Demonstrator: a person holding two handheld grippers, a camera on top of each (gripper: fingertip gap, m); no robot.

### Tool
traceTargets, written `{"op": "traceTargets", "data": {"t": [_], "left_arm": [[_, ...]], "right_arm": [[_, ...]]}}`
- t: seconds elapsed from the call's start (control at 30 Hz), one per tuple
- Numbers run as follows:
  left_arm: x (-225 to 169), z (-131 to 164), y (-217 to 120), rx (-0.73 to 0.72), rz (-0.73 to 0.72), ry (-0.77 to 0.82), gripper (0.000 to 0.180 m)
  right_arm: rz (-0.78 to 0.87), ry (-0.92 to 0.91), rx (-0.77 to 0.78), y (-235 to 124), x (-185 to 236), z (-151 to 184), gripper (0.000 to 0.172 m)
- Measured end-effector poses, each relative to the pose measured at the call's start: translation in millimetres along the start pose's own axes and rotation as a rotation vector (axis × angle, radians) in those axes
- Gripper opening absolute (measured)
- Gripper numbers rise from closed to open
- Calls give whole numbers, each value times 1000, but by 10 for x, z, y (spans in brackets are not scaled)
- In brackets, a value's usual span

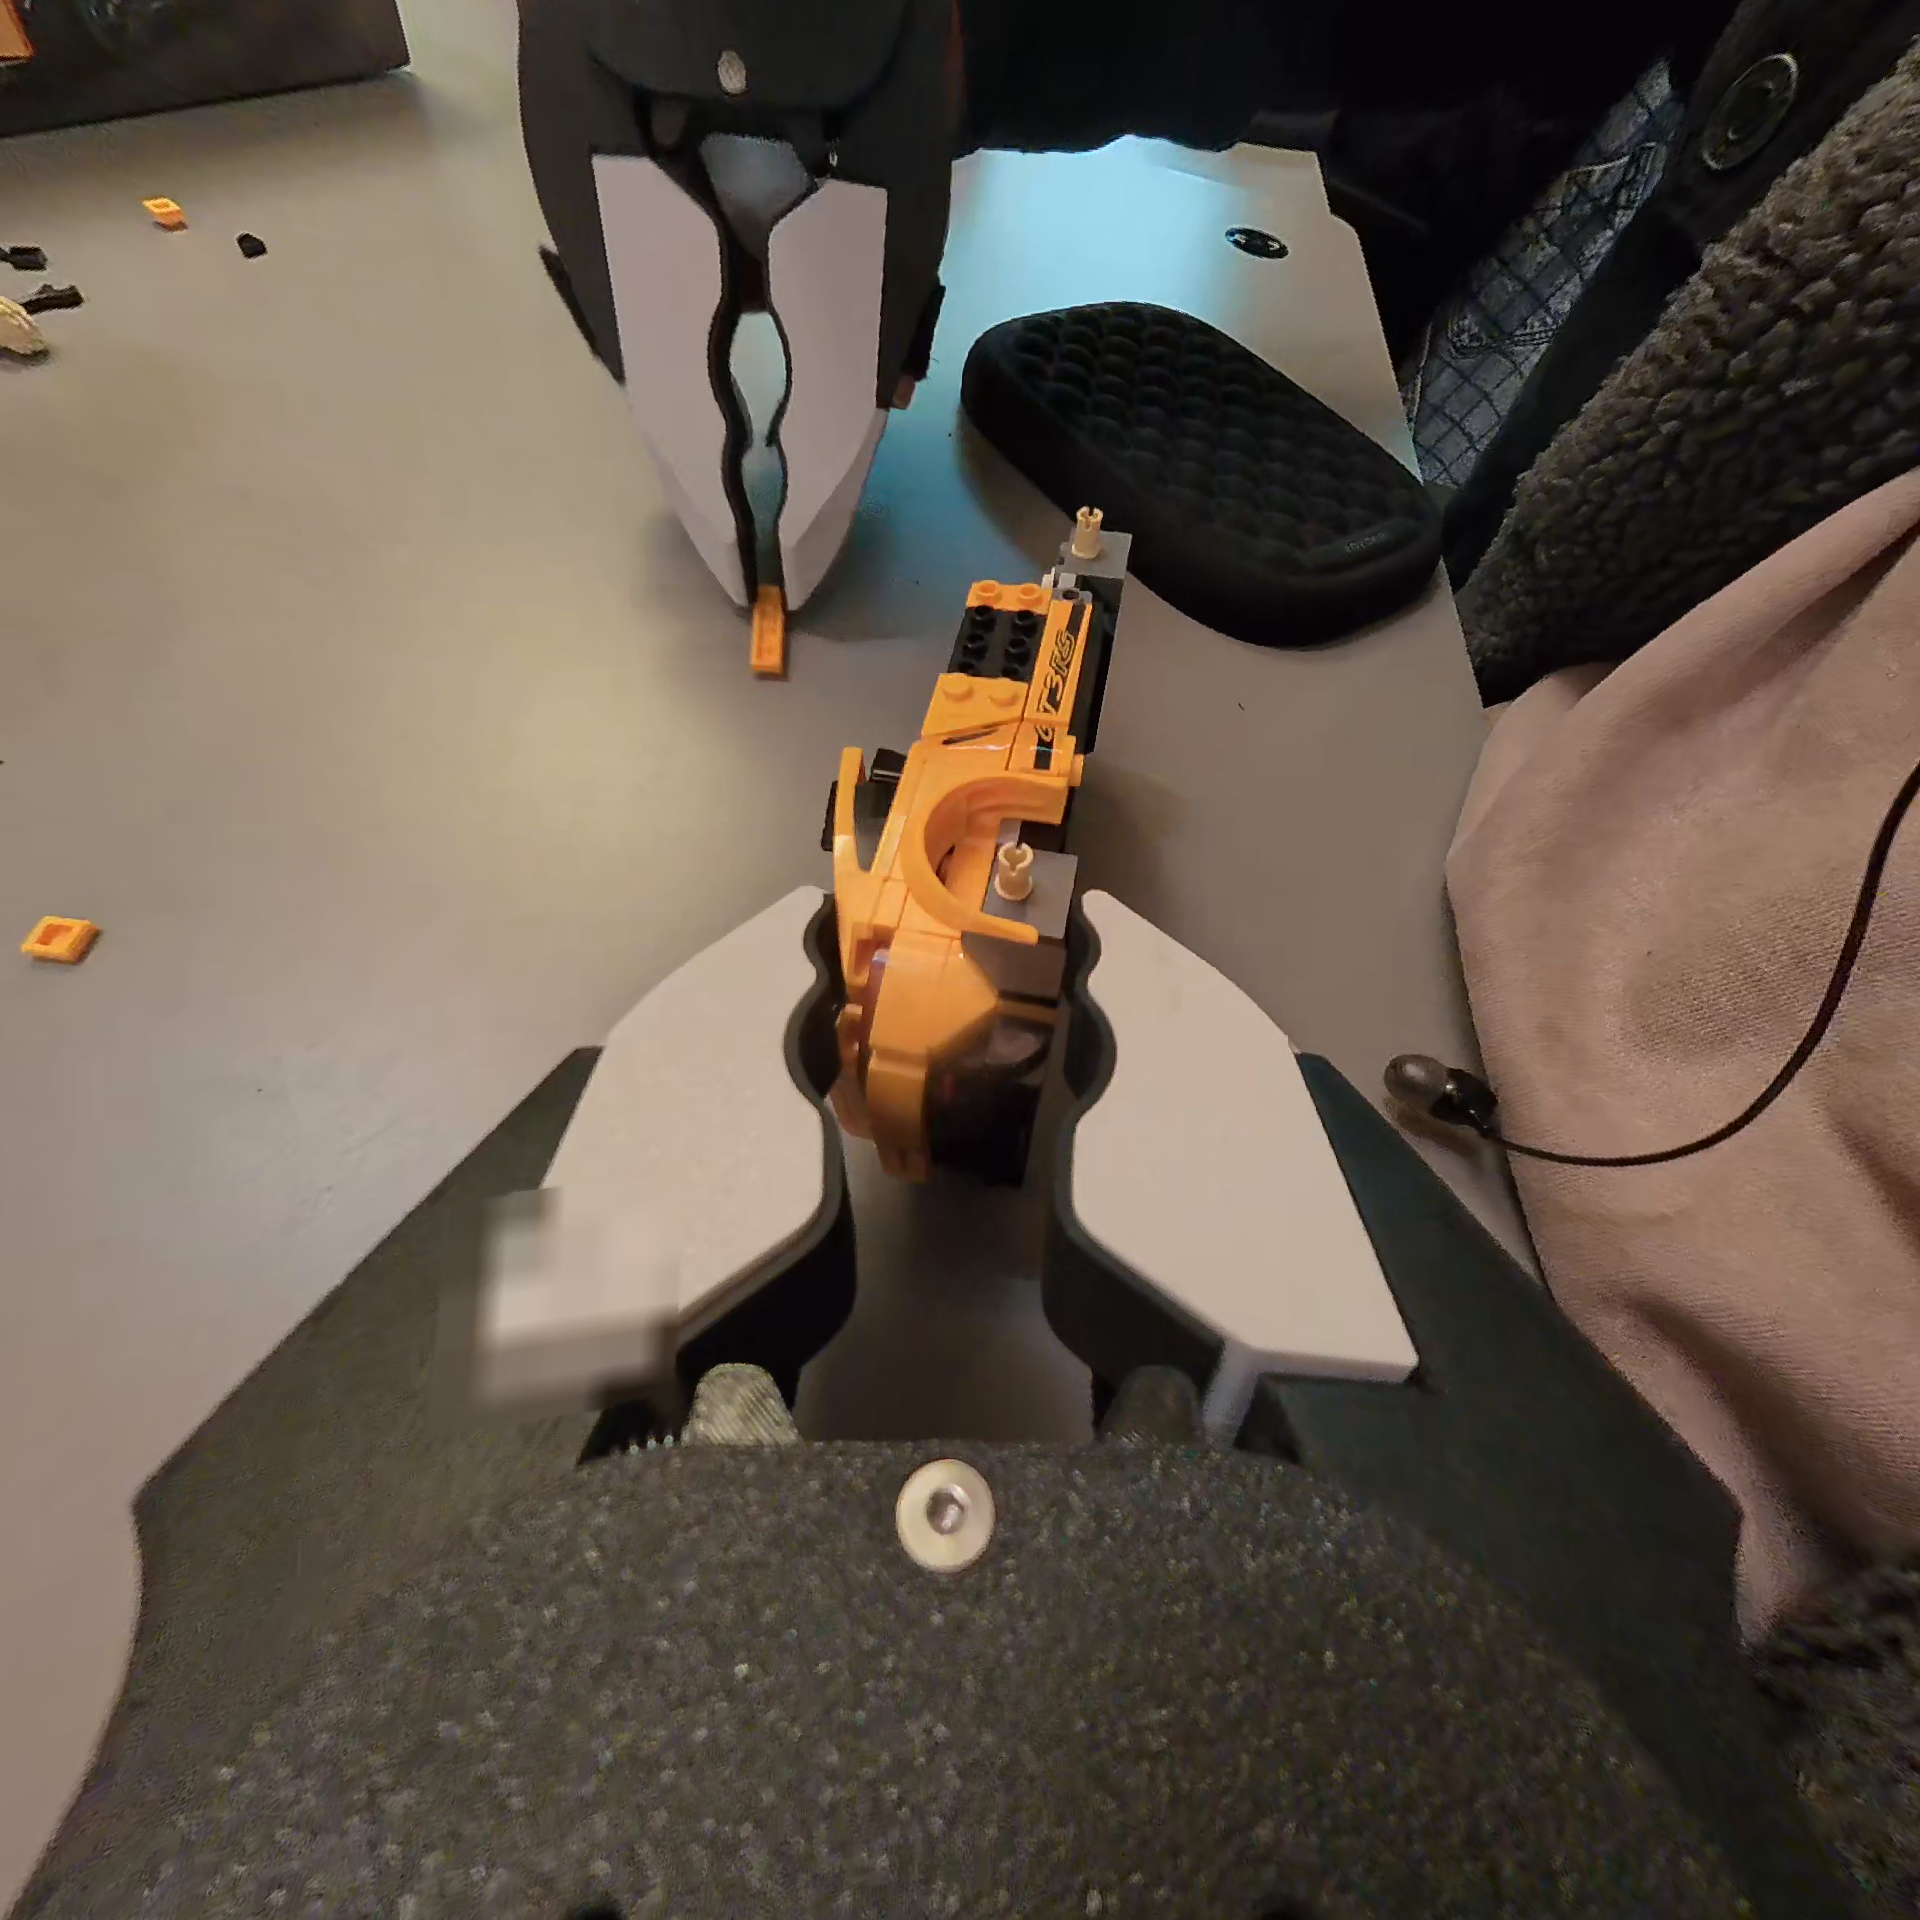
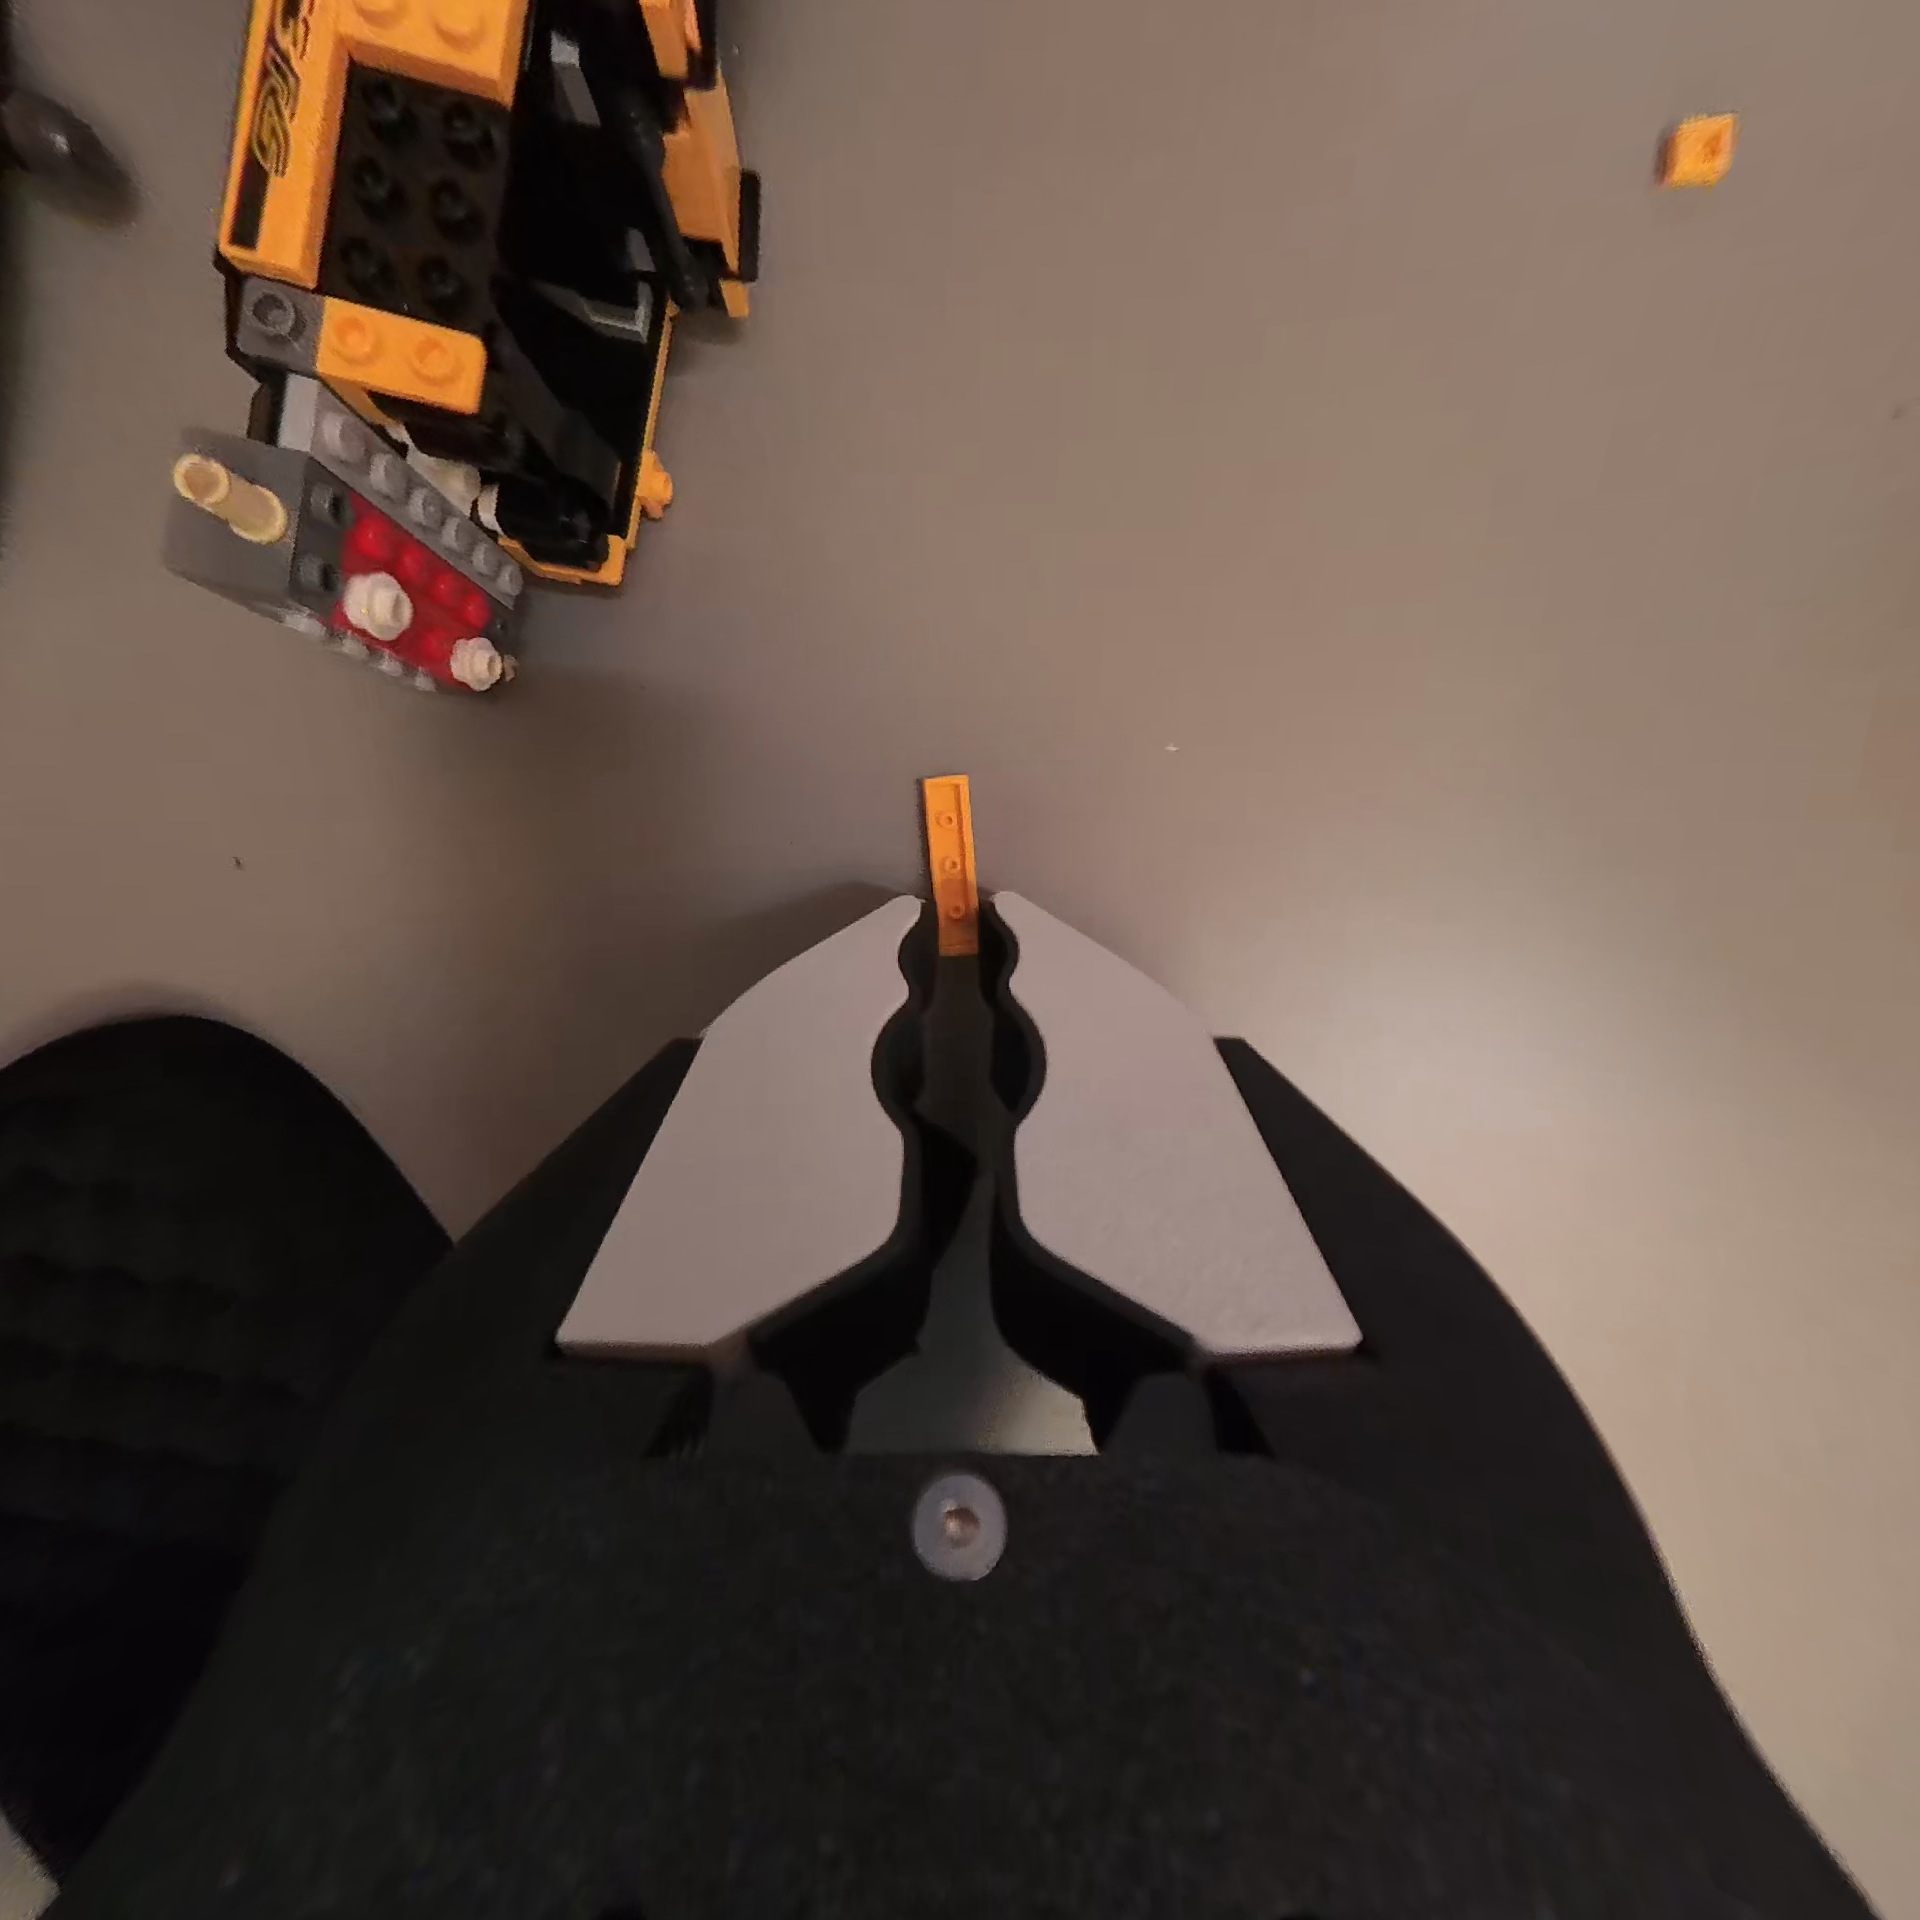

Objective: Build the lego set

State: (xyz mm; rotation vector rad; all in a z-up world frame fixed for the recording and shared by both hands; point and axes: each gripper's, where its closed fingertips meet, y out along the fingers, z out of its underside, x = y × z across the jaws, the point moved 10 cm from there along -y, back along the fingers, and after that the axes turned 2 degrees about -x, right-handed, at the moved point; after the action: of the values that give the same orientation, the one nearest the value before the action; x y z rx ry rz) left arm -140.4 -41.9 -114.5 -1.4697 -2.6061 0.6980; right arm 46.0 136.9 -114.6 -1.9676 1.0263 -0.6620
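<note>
Home desk (image 1: 312,623), wrist rest (image 1: 1195,468), blanket (image 1: 1714,831)

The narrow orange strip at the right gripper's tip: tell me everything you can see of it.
The narrow orange strip is a thin, flat plastic building plate, long and slim, with small round marks in a row along the face shown in the right wrist view. Its near end sits between the fingertips of the right gripper, which have closed on its edges; the rest juts forward past them. In the left wrist view its far end points down at the grey table; contact there is unclear. It lies apart from the orange and black brick car.
</note>
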Motion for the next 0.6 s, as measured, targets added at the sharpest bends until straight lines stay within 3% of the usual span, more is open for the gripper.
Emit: {"op": "traceTargets", "data": {"t": [0.1, 0.23, 0.33, 0.43, 0.6], "left_arm": [[0, -2, 2, 3, 2, 0, 40], [4, -6, 4, 5, 2, -7, 40], [3, -9, 9, 6, -1, -5, 41], [3, -11, 14, 6, -3, -4, 40], [4, -15, 21, 7, -7, 0, 40]], "right_arm": [[136, -78, -26, -123, 60, -88, 7], [480, -430, 176, -123, 290, -88, 11], [516, -558, 189, -86, 518, -94, 16], [476, -493, 137, -136, 612, -97, 16], [429, -162, 56, -256, 336, 62, 13]]}}
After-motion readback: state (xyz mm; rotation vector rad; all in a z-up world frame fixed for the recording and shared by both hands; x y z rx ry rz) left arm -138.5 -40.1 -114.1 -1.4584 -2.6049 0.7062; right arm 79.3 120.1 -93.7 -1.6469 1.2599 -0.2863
